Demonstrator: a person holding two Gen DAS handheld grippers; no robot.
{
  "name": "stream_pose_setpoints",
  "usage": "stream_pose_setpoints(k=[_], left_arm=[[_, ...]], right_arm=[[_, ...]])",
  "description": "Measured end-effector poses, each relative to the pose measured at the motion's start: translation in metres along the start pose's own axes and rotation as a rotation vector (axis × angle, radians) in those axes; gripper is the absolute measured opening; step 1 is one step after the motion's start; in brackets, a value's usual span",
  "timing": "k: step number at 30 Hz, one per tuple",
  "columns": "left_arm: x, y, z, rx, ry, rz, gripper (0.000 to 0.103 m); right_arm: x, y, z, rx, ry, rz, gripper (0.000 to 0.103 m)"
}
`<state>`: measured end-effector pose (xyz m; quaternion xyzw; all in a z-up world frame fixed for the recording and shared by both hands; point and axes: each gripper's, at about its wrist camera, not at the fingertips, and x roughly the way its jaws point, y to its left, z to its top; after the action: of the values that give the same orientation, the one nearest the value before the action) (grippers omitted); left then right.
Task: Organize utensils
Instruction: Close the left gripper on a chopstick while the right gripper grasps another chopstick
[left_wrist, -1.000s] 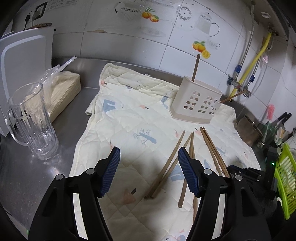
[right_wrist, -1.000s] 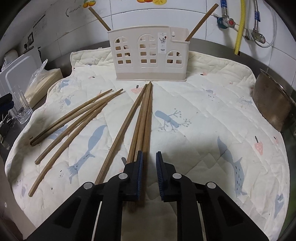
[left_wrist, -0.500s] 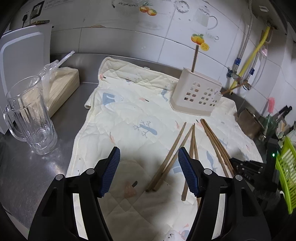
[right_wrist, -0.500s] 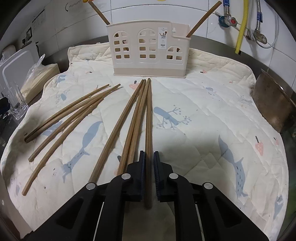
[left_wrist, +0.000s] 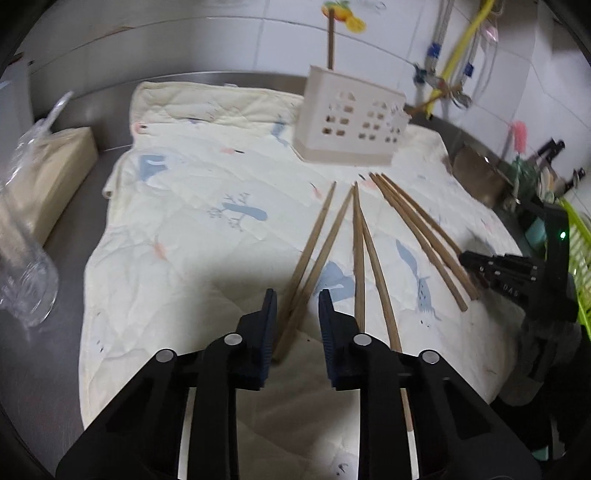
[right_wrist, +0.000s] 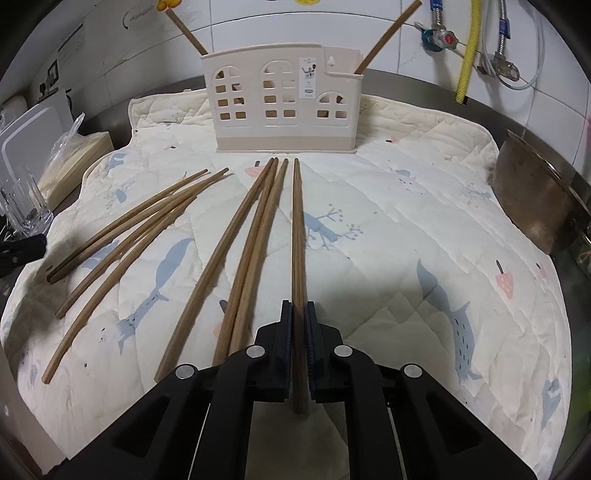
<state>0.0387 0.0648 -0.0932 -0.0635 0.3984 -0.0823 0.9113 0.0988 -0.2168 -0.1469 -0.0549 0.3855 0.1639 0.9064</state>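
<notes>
Several long wooden chopsticks lie fanned on a quilted cloth (right_wrist: 388, 229) in front of a cream utensil holder (right_wrist: 284, 110), also visible in the left wrist view (left_wrist: 347, 125). Two chopsticks (right_wrist: 186, 33) stand in the holder, one at each end. My right gripper (right_wrist: 298, 306) is shut on a single chopstick (right_wrist: 297, 229) near its thick end. My left gripper (left_wrist: 297, 314) is low over the cloth with its jaws closing. A pair of chopsticks (left_wrist: 314, 243) lies between its blue pads (left_wrist: 271, 317), and a small gap shows on each side.
A glass mug (left_wrist: 22, 273) and a wrapped pack (left_wrist: 48, 173) stand on the steel counter left of the cloth. A metal pot (right_wrist: 535, 199) sits at the cloth's right edge, with a green rack (left_wrist: 580, 258) beyond. Pipes and a tiled wall rise behind the holder.
My left gripper dropped and shifted right over two chopsticks, and its jaws narrowed a lot. My right gripper closed on one chopstick, which now lies apart from its neighbours.
</notes>
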Motion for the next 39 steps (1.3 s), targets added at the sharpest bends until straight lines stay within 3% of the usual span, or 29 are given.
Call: stream_pose_setpoints(k=[7,30,39], left_arm=[[0.022,0.003,0.007,0.03,0.058,0.004,0.011],[0.042,0.013,0.006,0.008,0.109,-0.028,0.011],[0.043,0.005,0.007,0.054,0.135,-0.003,0.011]], right_arm=[[-0.001,-0.003,-0.002,0.012,-0.001,0.007,0.007],[-0.001,-0.001,-0.002,0.009,0.001,0.005,0.007],[-0.002,-0.001,-0.003,0.006,0.002,0.003,0.007]])
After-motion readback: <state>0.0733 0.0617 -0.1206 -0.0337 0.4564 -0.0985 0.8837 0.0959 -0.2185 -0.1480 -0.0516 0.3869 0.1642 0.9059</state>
